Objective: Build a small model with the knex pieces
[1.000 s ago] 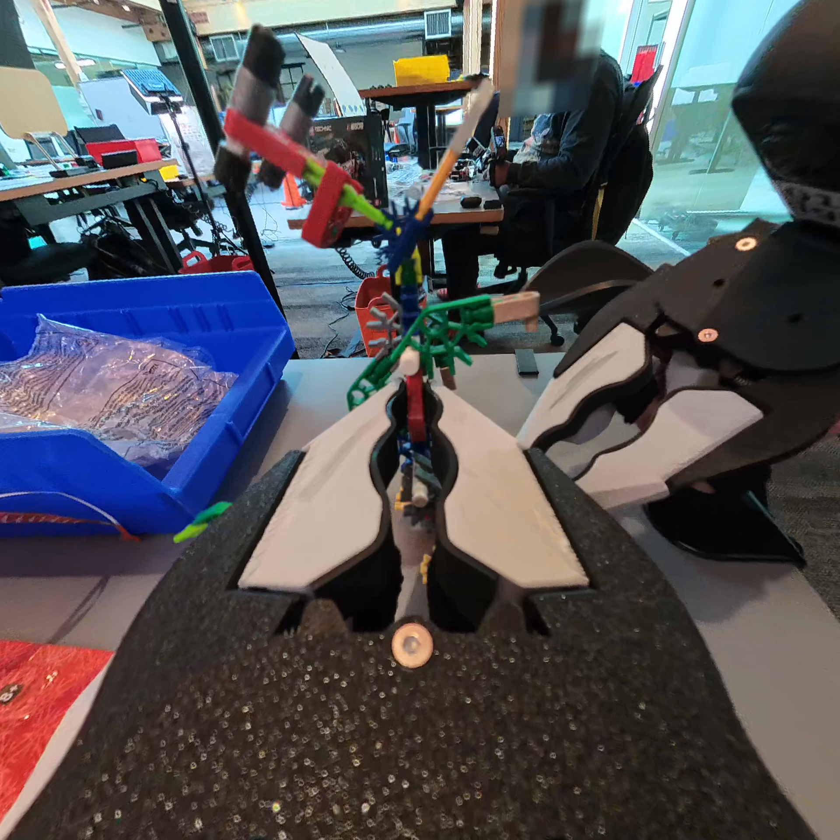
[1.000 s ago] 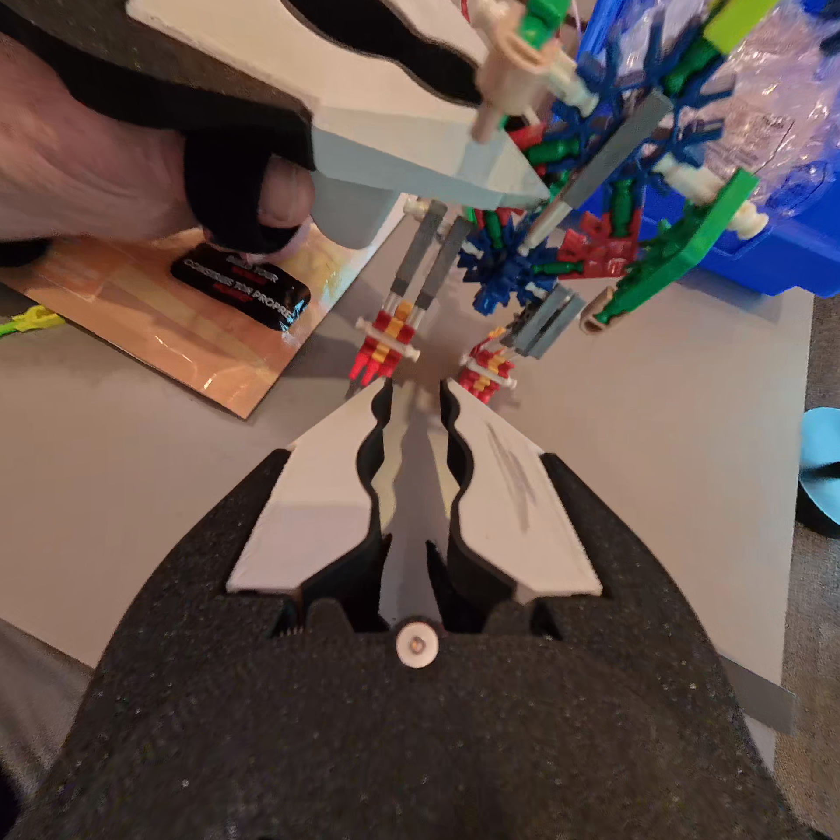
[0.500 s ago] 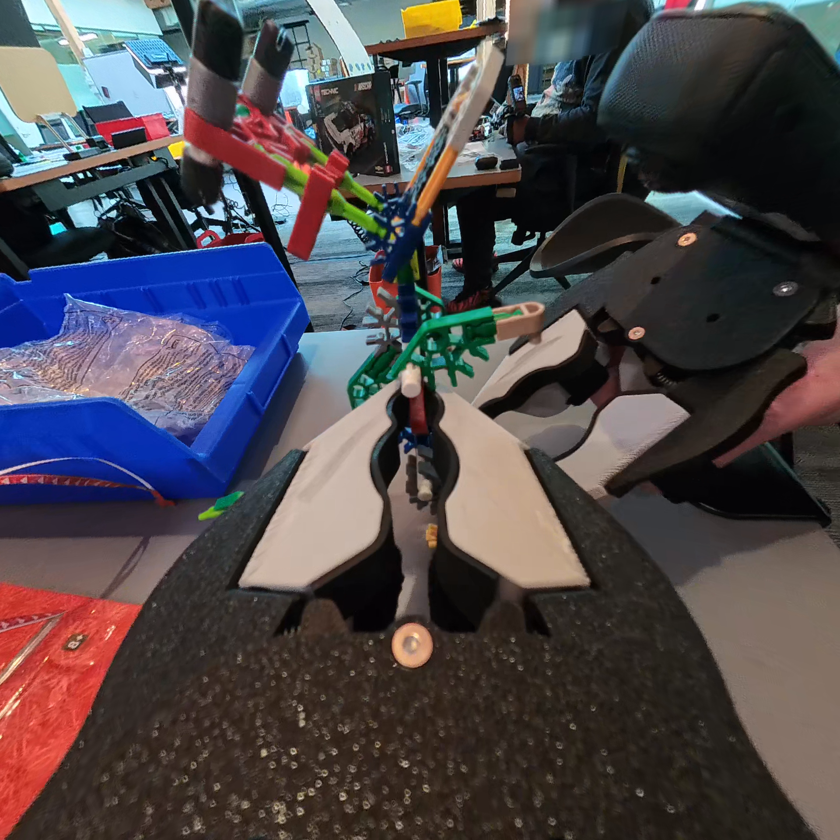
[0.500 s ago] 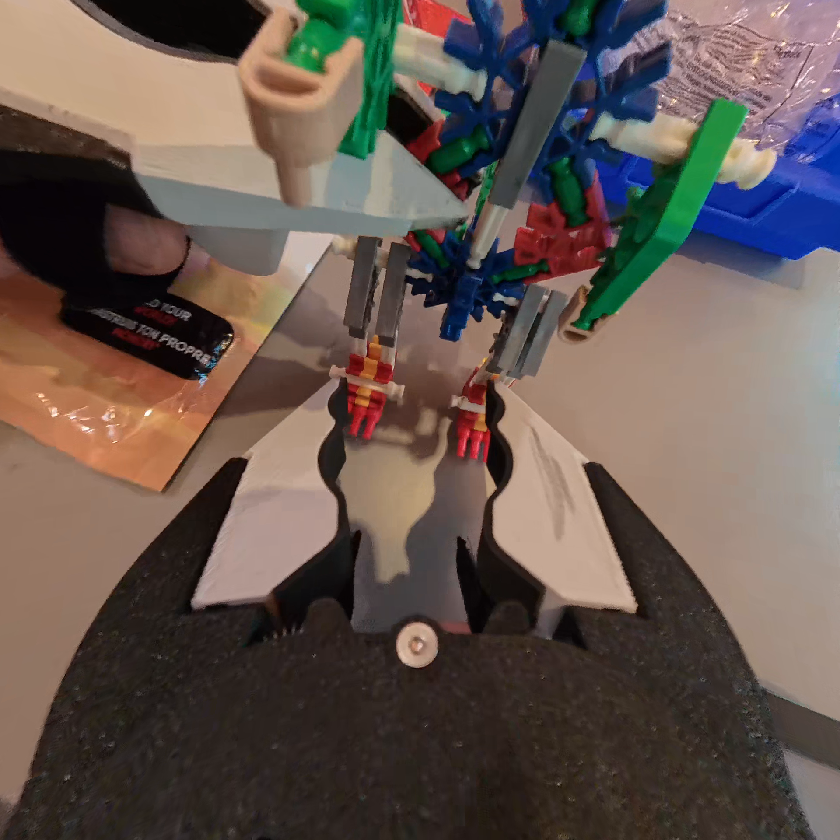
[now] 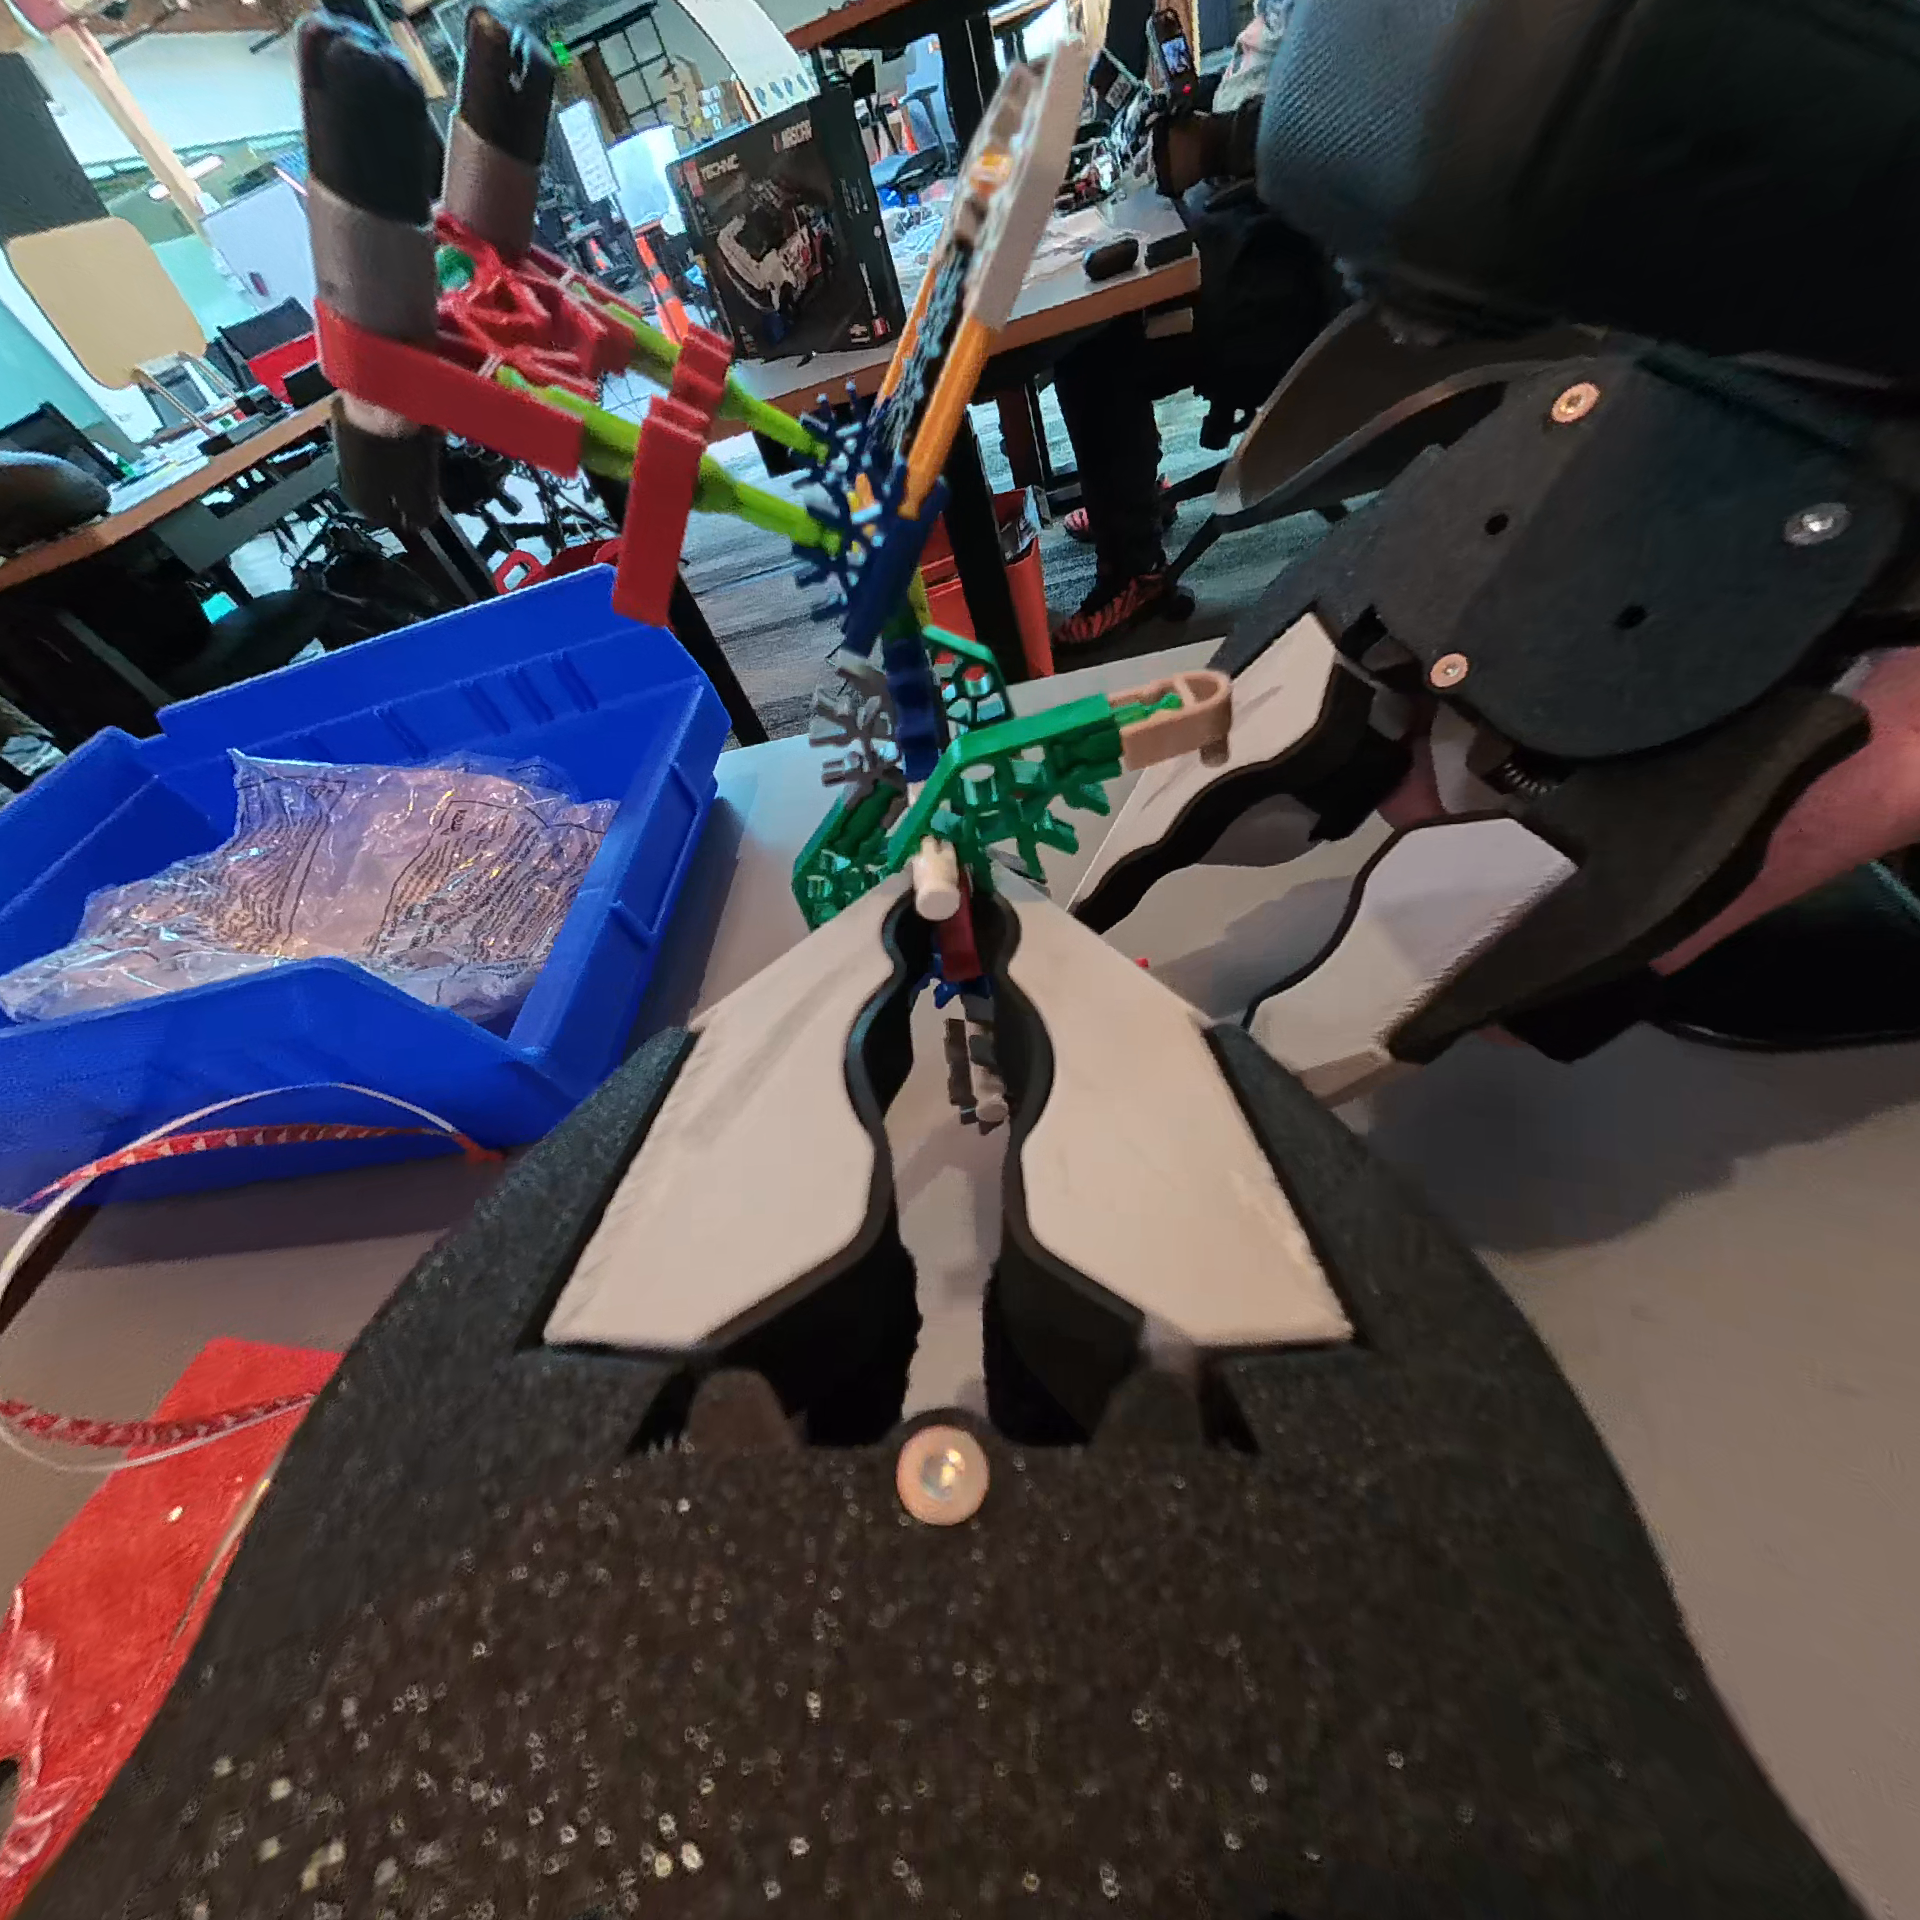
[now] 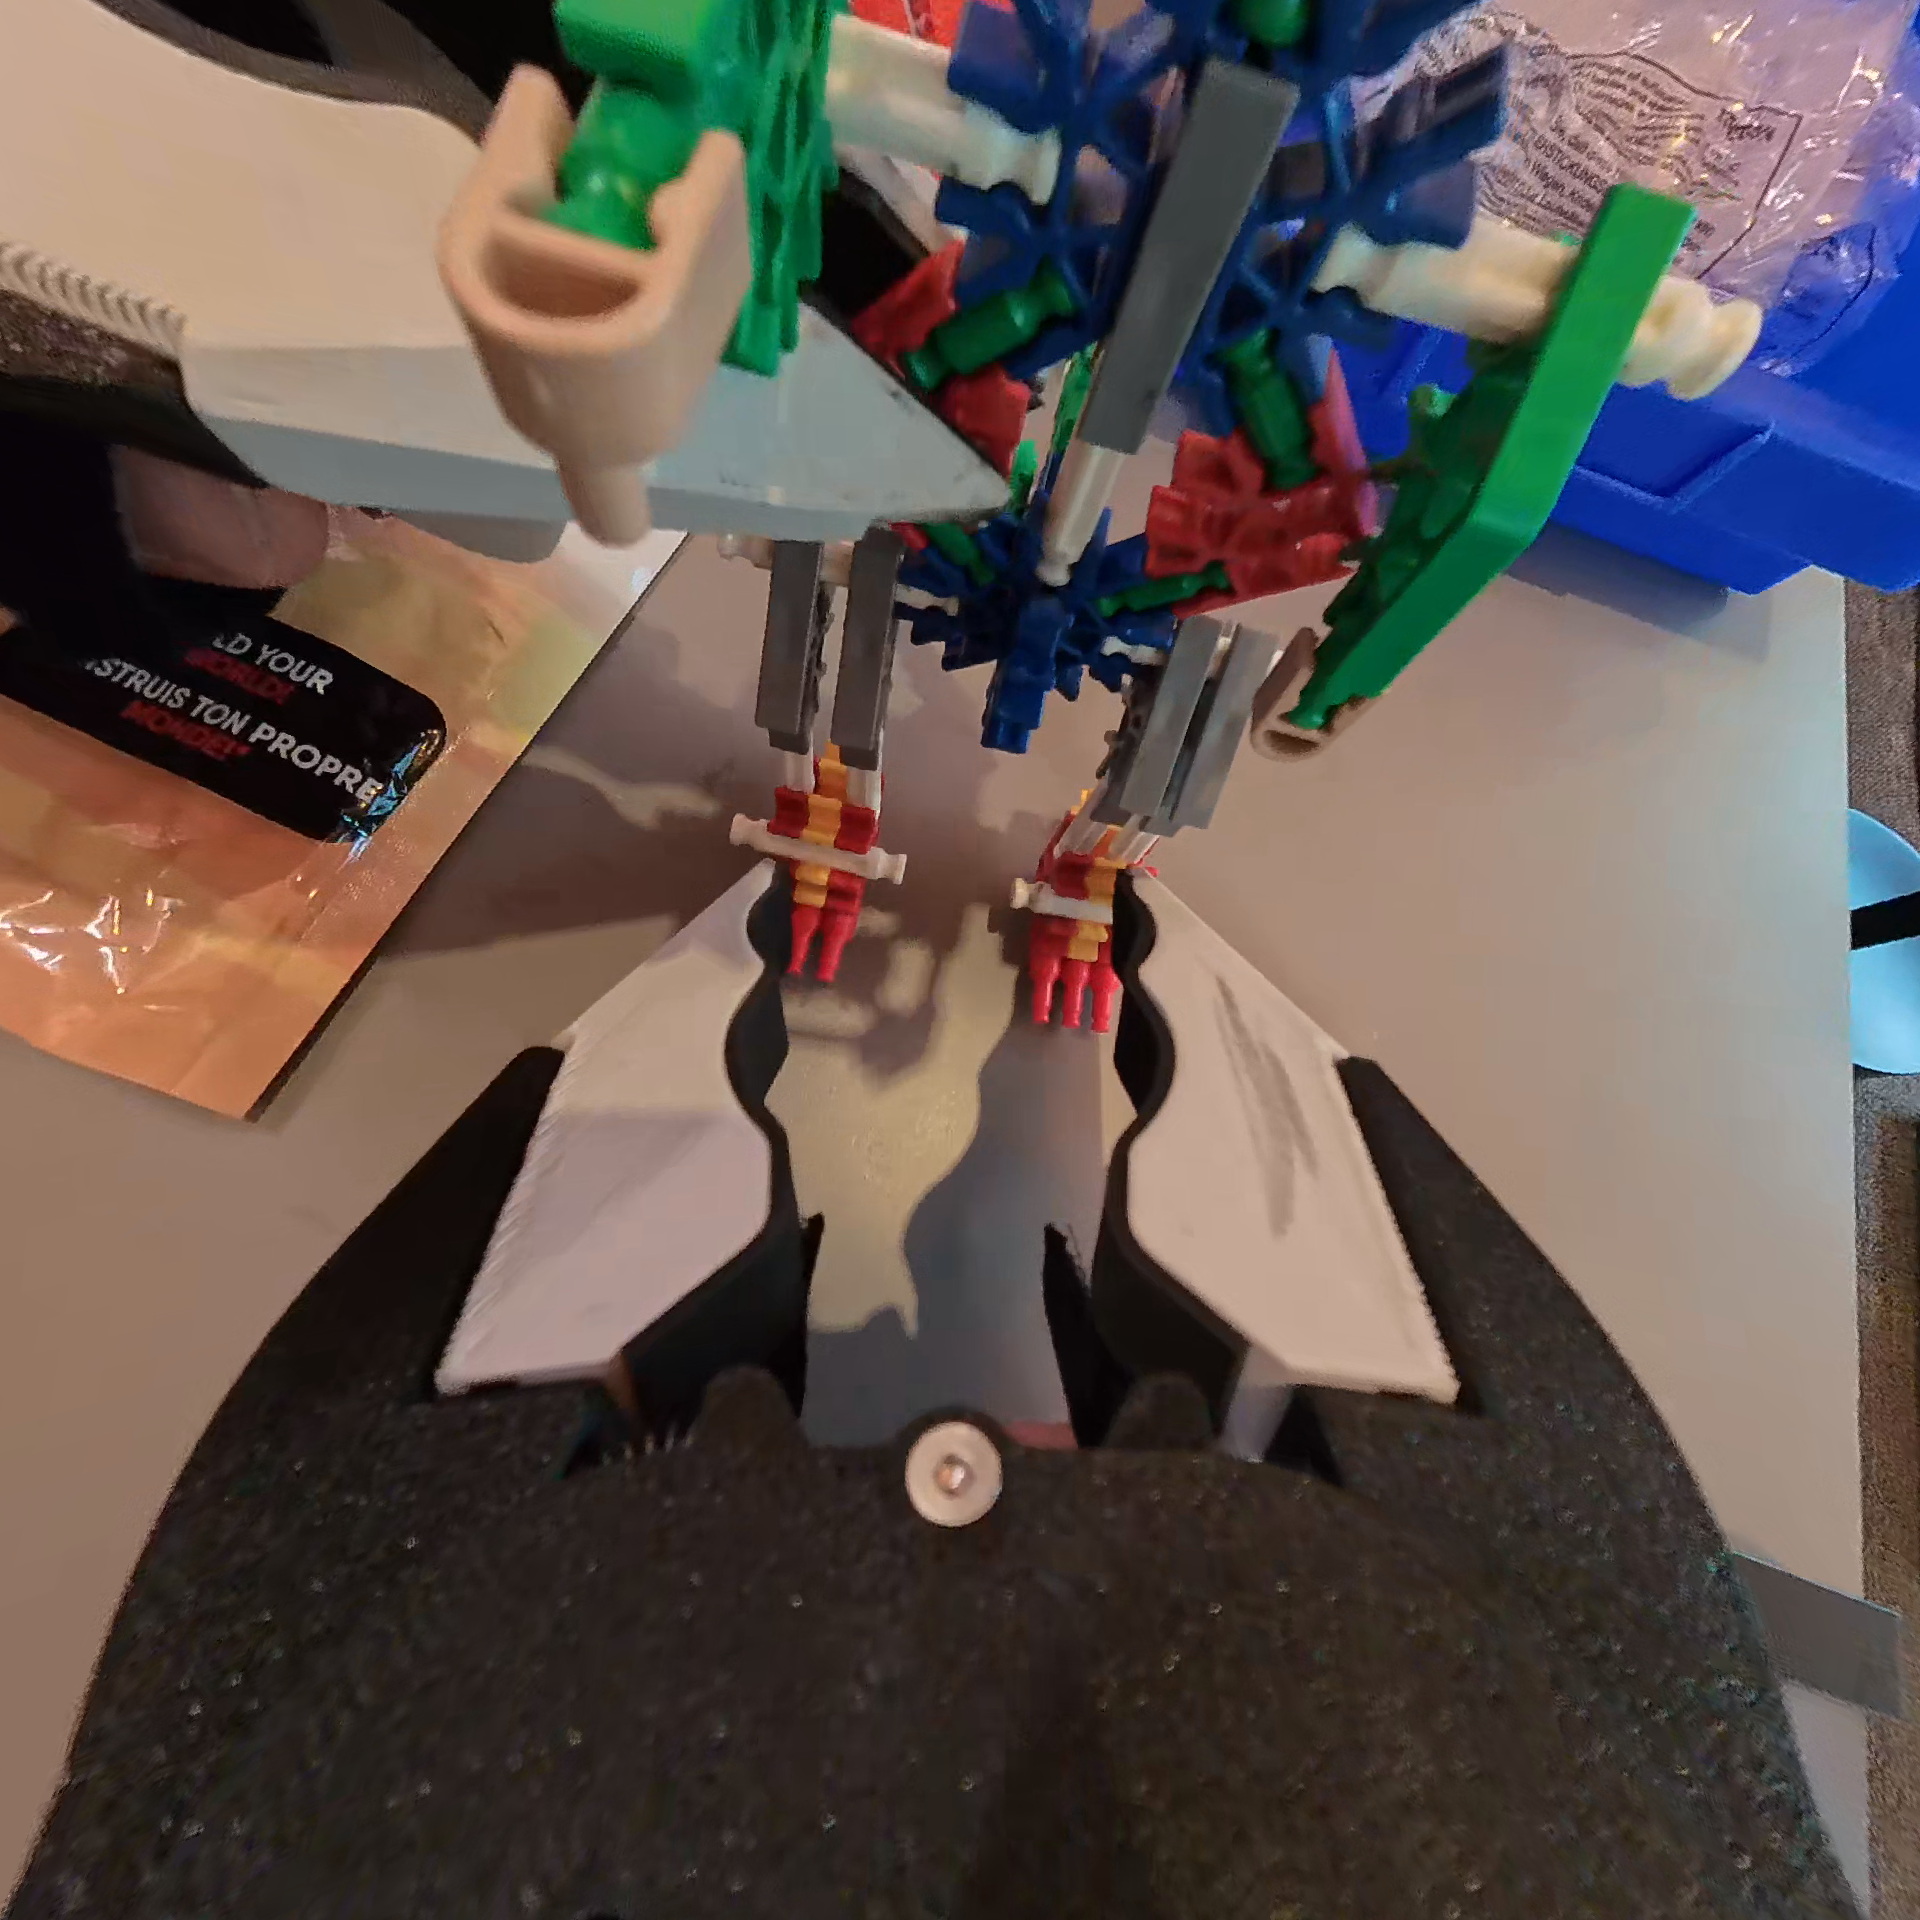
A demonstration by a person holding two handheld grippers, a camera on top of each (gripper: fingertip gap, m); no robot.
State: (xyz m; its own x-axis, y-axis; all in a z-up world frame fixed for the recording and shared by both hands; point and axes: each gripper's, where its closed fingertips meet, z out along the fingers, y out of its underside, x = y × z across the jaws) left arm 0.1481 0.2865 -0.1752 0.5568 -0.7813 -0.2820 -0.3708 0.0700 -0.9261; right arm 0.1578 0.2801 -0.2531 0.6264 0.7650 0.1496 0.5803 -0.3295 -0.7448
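blue bin [image 5: 343,1049] left of rod-and-connector model [image 5: 935,800], red packet [image 6: 208,831] nearby

blue bin [image 5: 343,997] holding clear plastic bag [image 5: 343,883] | red sheet [image 5: 114,1621] | grey table [image 5: 1621,1351]

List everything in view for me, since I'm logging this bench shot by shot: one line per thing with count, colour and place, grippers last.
Construction-toy model: one, blue, green, red, grey and white rods and connectors, upright mid-table.
Model feet: two, red and yellow, on the table between the right gripper's fingers.
Bin: one, blue, left of the model.
Plastic bag: one, clear, inside the bin.
Foil packet: one, orange-red, flat on the table.
Table: one, grey.
Boxed set: one, dark, on a far desk.
Left gripper: one, black with white fingers, shut on the model.
Right gripper: one, same make, open around the feet.
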